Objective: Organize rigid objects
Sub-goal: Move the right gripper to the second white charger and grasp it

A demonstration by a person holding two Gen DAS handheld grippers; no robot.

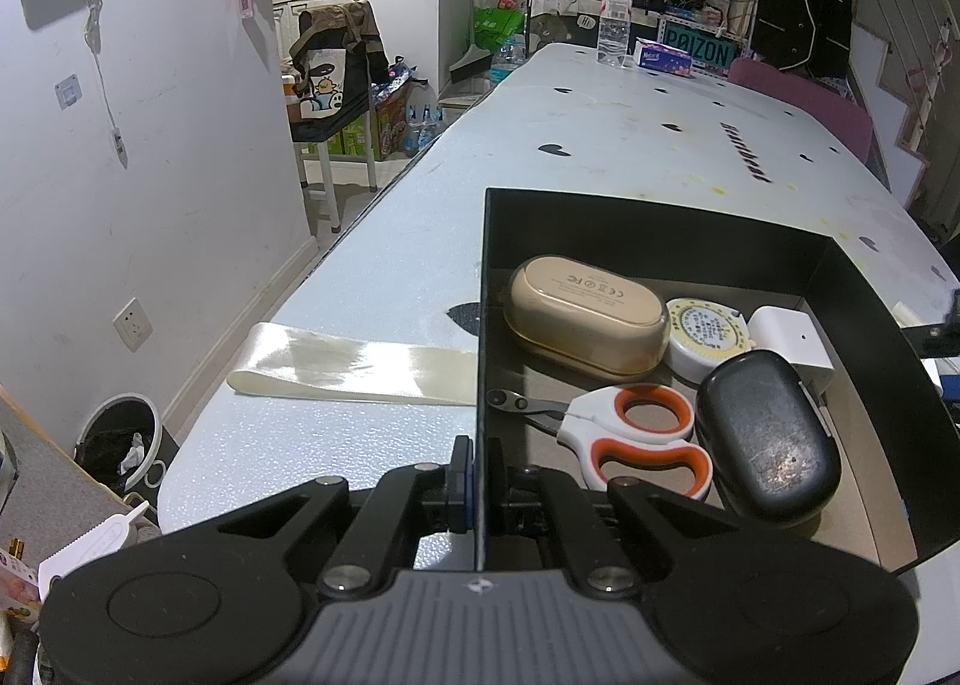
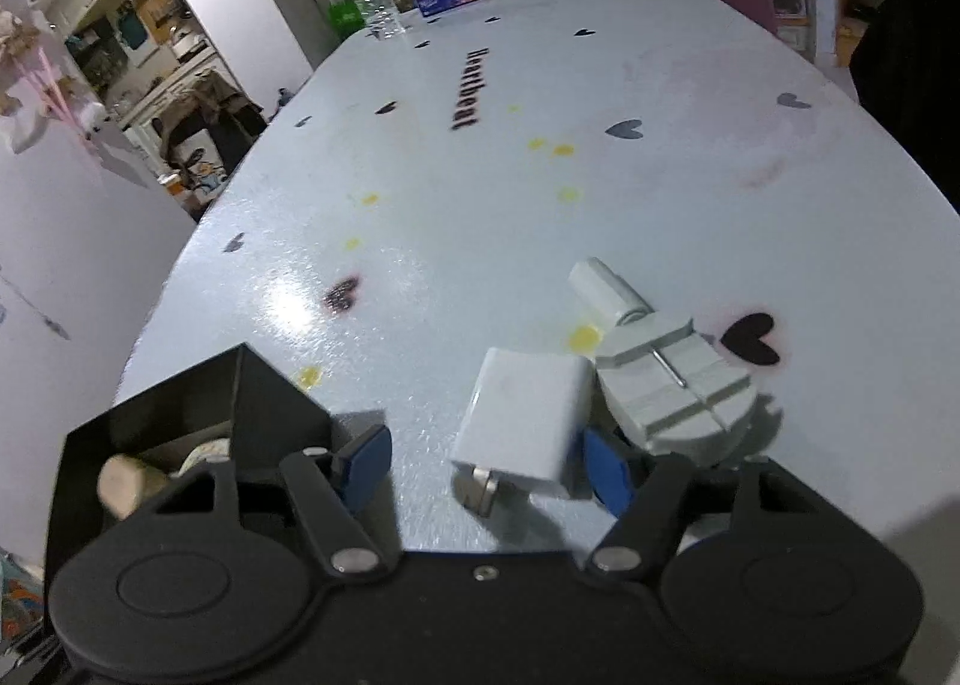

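Left gripper (image 1: 478,469) clenched on black box (image 1: 780,241) wall; right gripper (image 2: 486,466) fingers spread around white charger (image 2: 522,421) on surface (image 2: 480,175), which, I judged, needed centring before squeezing, clear of the adjacent white tool (image 2: 678,385).

Both wrist cams sit low, looking down the table (image 2: 540,145); black box (image 1: 660,217) shows in both, lower left on right cam.
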